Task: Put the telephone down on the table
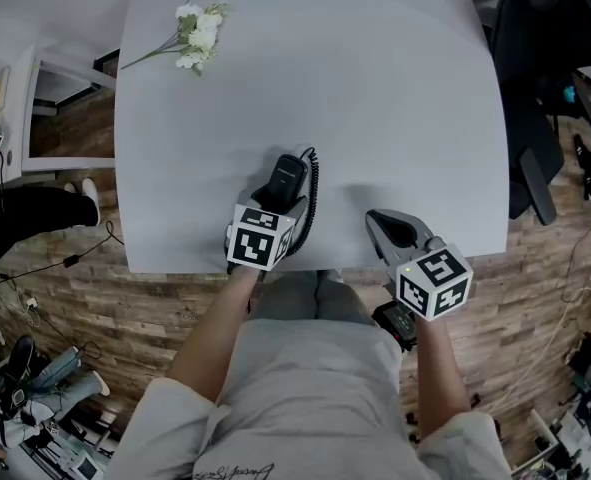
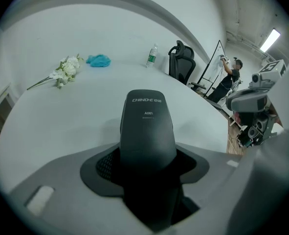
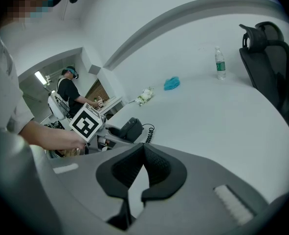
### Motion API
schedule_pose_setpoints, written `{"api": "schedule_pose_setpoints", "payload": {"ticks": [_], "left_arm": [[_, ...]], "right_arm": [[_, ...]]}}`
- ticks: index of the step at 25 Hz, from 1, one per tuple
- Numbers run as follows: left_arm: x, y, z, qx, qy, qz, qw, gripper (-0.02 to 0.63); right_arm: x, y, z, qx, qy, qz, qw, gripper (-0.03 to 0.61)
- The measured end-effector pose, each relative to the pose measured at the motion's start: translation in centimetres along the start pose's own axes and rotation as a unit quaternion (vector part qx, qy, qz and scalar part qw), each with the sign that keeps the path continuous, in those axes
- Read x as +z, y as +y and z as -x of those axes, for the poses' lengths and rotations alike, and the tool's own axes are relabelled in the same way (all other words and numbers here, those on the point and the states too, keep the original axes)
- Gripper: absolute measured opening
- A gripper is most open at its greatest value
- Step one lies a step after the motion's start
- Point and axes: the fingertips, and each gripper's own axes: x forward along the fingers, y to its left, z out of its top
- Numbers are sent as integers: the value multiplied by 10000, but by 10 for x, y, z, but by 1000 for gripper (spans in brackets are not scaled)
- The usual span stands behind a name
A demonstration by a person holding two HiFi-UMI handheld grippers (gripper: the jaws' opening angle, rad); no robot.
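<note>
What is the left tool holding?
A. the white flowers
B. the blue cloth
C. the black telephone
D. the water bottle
C: the black telephone handset sits clamped in the left tool, while the white flowers, the water bottle and the blue cloth are far off on the table.

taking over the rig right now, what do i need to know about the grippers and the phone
Left gripper: jaws shut on the black plastic telephone handset, angled down over the near edge of the white table.
Right gripper: jaws together, nothing between them, near the same table edge, apart from the handset.
The handset's black coiled cord runs beside it.
Done: handset is over the table.
Left: I can't tell whether it rests on the surface yet. Probably lower it flat, then open the left jaws.
</note>
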Motion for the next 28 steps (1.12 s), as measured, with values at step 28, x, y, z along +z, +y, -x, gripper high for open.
{"api": "schedule_pose_setpoints", "payload": {"ticks": [28], "left_arm": [[1, 5, -21, 25, 151, 53, 9999, 299]], "right_arm": [[-4, 3, -10, 52, 50, -113, 9999, 6]]}}
